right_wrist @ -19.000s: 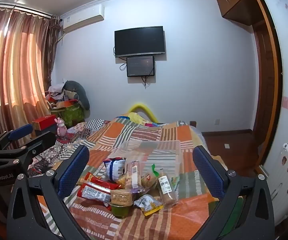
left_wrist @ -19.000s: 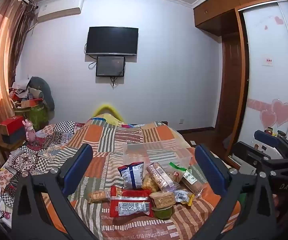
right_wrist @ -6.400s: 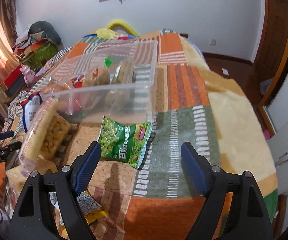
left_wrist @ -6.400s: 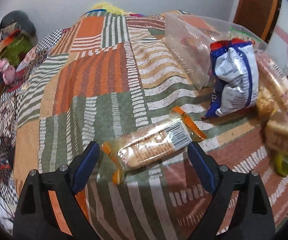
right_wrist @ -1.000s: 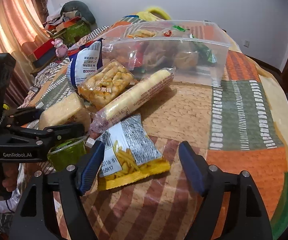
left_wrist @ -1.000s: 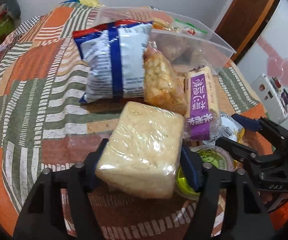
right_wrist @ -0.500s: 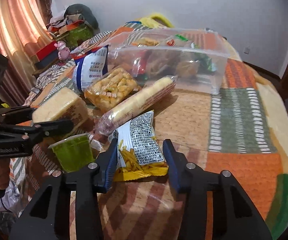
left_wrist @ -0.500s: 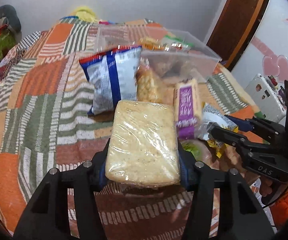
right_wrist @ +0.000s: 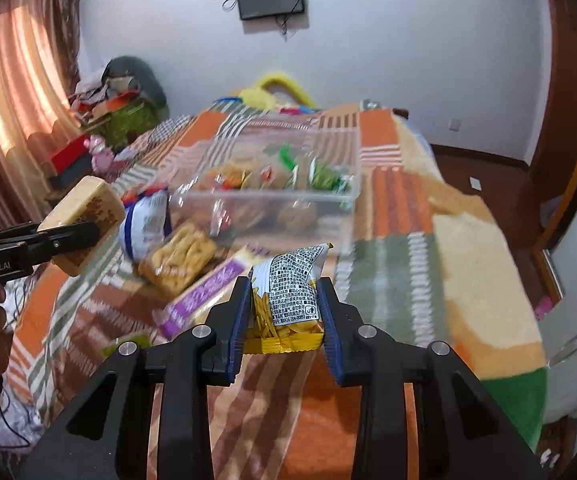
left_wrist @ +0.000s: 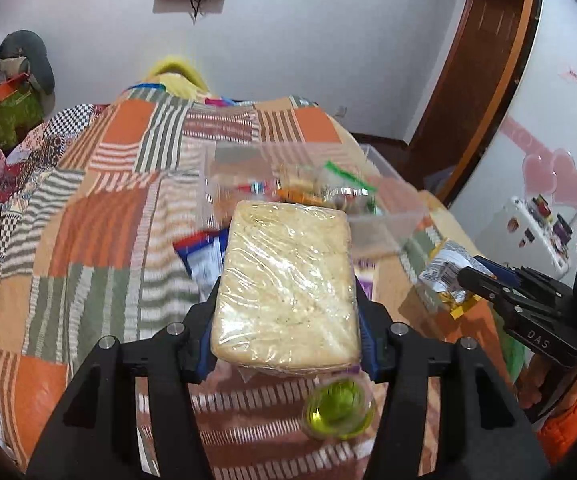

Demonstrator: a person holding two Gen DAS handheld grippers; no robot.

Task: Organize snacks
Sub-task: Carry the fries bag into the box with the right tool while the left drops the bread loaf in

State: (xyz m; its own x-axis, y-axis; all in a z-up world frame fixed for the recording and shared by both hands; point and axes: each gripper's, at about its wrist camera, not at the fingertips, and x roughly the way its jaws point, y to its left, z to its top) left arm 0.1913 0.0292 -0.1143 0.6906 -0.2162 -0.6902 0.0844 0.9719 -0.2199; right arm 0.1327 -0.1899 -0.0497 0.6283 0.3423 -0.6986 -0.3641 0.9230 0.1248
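Both grippers are now carrying their snacks clear of the bed, where a second ago the right one was only straddling its packet and the left one had the block low over the blanket. I am holding the left gripper pinched on the wrapped cake block, its pads pressing the block's long sides, so the long axis is running straight away from me toward 12 o'clock. I am keeping the right gripper squeezed tight on the fries packet, which is standing up between the pads with its printed end toward 12.

What matters for the coming move is the clear container. From the left gripper it is lying at about 1 o'clock, just beyond the block's far edge; from the right gripper it is sitting at 12, with its long side across my line. The left hand looks nearer to it, I think, though the fisheye blur is making that hard to judge. Both hands are pointing forward and tilted down.

Other snacks are still lying on the patchwork blanket short of the container: a green cup at 5 o'clock under the left gripper, and a purple packet at 10 from the right.
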